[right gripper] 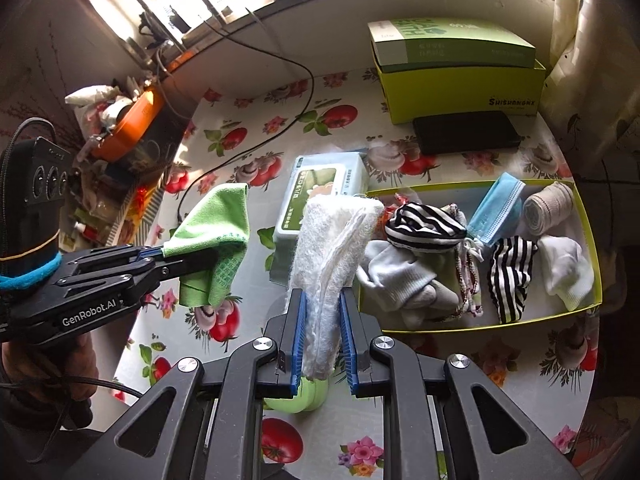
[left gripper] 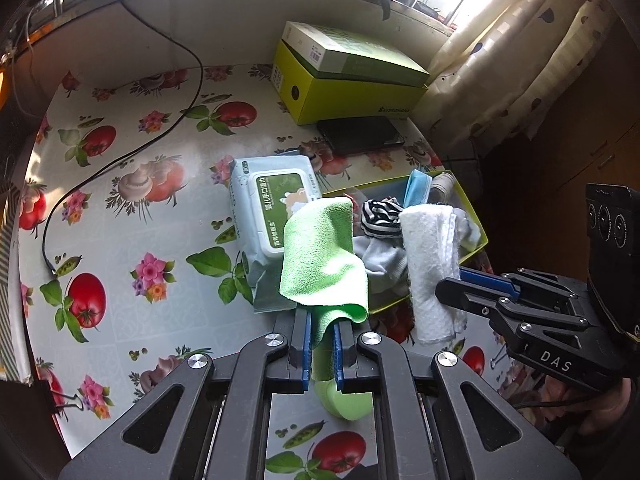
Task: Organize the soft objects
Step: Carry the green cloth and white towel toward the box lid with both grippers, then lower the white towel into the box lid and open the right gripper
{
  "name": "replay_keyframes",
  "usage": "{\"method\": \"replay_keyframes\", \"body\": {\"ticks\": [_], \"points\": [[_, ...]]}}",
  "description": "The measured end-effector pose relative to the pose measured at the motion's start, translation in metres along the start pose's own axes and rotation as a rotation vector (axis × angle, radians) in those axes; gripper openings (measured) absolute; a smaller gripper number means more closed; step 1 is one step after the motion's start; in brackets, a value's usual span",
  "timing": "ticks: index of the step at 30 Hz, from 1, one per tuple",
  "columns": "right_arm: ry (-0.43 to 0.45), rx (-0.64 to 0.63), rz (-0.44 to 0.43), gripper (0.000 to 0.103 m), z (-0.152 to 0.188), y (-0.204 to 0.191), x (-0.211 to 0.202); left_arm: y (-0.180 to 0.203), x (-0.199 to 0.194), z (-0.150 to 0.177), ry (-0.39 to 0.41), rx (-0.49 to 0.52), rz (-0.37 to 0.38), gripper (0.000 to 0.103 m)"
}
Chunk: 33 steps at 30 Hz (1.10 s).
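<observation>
My left gripper (left gripper: 321, 322) is shut on a green cloth (left gripper: 322, 256) and holds it above the table, left of the yellow-green tray (right gripper: 592, 240). It shows in the right wrist view (right gripper: 168, 258) with the green cloth (right gripper: 214, 236) hanging from it. My right gripper (right gripper: 323, 300) is shut on a white towel (right gripper: 332, 248) held up just left of the tray. The white towel (left gripper: 430, 264) also shows in the left wrist view, with the right gripper (left gripper: 452, 286) on it. The tray holds socks, striped cloths (right gripper: 426, 224), a blue face mask (right gripper: 496, 210) and a bandage roll (right gripper: 546, 208).
A wet-wipes pack (right gripper: 324, 204) lies left of the tray. Stacked green boxes (right gripper: 460, 68) and a black case (right gripper: 466, 132) stand at the back. A black cable (left gripper: 120, 156) runs across the flowered tablecloth. A green round object (right gripper: 300, 398) lies under my right gripper. Clutter sits beyond the left table edge.
</observation>
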State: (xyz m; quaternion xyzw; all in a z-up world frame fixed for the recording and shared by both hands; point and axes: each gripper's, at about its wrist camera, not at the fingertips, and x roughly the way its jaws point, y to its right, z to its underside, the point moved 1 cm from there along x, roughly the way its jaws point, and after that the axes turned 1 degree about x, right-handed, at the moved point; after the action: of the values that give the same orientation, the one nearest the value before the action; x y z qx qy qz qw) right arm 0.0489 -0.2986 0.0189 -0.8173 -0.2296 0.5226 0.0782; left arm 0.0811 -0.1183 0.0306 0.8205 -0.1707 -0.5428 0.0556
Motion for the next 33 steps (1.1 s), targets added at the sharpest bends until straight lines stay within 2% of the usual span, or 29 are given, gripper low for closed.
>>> {"method": "replay_keyframes", "body": {"ticks": [13,33], "points": [[0.038,0.083,0.035,0.016,0.002,0.042,-0.015,0.034,0.017,-0.013,-0.023,0.083,0.015,0.008],[0.055,0.220,0.087,0.016,0.008,0.109,-0.020,0.071,0.050,-0.032,-0.077,0.155,0.058,0.008]]}}
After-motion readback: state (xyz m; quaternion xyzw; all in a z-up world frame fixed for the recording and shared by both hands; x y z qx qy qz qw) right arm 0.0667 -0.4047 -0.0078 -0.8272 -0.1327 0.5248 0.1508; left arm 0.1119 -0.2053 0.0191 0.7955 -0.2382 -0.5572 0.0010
